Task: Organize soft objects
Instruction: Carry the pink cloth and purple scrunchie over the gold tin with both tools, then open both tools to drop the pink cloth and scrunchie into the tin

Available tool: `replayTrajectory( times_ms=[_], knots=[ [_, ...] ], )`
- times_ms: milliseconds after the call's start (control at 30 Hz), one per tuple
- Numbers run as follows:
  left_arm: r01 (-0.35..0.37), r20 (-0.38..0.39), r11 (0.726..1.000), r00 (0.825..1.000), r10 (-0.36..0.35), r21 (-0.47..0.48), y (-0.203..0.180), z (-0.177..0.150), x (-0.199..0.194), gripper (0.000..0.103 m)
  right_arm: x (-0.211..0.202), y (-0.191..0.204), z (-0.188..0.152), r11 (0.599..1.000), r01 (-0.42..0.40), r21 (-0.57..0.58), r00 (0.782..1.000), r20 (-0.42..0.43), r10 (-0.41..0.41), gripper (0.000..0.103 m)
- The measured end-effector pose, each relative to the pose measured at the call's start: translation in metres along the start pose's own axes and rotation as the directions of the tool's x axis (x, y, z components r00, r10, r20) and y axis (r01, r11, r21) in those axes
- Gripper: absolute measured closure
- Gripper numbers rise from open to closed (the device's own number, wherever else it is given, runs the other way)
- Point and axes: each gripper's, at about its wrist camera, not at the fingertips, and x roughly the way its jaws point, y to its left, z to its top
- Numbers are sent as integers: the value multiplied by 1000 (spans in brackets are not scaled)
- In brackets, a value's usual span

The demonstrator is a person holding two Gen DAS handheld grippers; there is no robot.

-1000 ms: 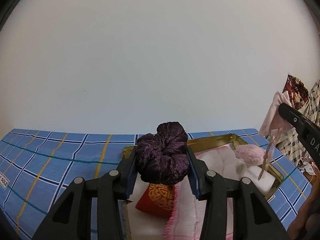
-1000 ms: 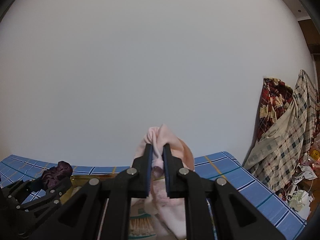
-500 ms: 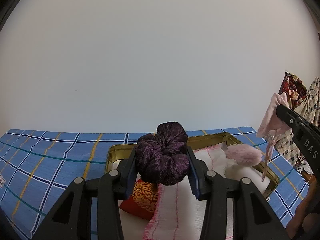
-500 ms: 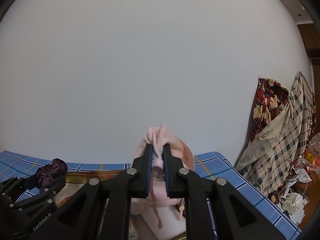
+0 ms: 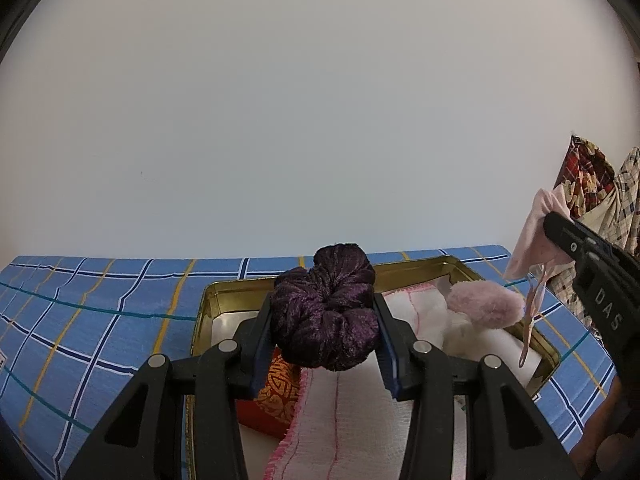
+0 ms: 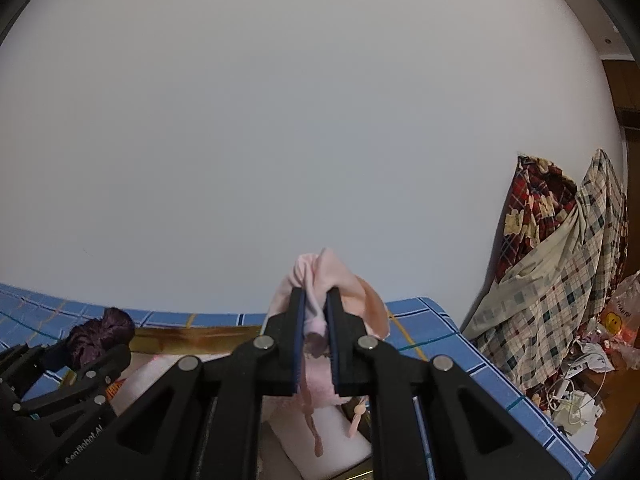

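2 grippers are working for me: my left gripper (image 5: 324, 334) is clamping its jaws on the purple scrunchie (image 5: 326, 316) above the gold tin (image 5: 420, 270), while my right gripper (image 6: 316, 344) is pinching the pink pouch (image 6: 320, 276) shut-tight, hanging over the tin's right side.

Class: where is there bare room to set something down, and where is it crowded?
Bare: blue checked cloth left of the gold metal tin, and the strip behind it by the white wall. Crowded: inside the tin, with white pink-edged cloth, red-gold pouch and fluffy pink pompom.
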Motion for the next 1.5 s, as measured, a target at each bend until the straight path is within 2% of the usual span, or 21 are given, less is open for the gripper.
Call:
replayTrajectory(
  times_ms=[300,533,667,867,1067,1167,1200,1267,1300,1333,1400,1467,1500],
  knots=[
    [4,-6,1000,1000,-4,0,-2,6,5,56,5,-2,-3,1000,15,-3,1000,-16,-15,93],
    [-41,-63,999,997,42,16,-6,6,18,56,24,8,-13,999,-16,-38,994,-107,12,93],
    [-53,-111,999,992,54,13,-7,4,30,56,34,14,-20,998,-48,-46,985,-167,40,93],
    [-62,-124,998,990,64,20,-5,4,35,56,47,18,-30,995,-96,-37,965,-247,84,93],
    [-91,-137,996,986,93,25,-9,3,40,56,53,25,-37,989,-143,-41,949,-288,125,92],
    [-95,-141,995,985,96,18,-6,0,45,54,56,27,-38,983,-177,-43,940,-303,156,88],
    [-90,-136,996,986,92,17,-6,0,45,52,55,28,-39,982,-184,-43,940,-299,163,86],
    [-84,-122,996,989,86,21,-9,-3,46,48,54,29,-39,979,-198,-45,940,-292,177,57],
    [-104,-108,994,988,107,32,-9,-3,44,44,51,29,-38,981,-187,-47,945,-280,167,53],
    [-119,-91,992,988,122,38,-9,-2,42,42,48,28,-37,984,-171,-52,953,-262,152,45],
    [-164,-42,986,985,165,23,-5,0,33,25,42,23,-33,987,-152,-44,963,-230,138,32],
    [-178,-27,983,984,177,-41,5,2,27,15,38,13,-28,990,-142,12,970,-198,142,11],
    [-171,-26,983,985,169,-68,10,3,26,13,36,8,-27,988,-150,37,971,-184,155,6]
  ],
)
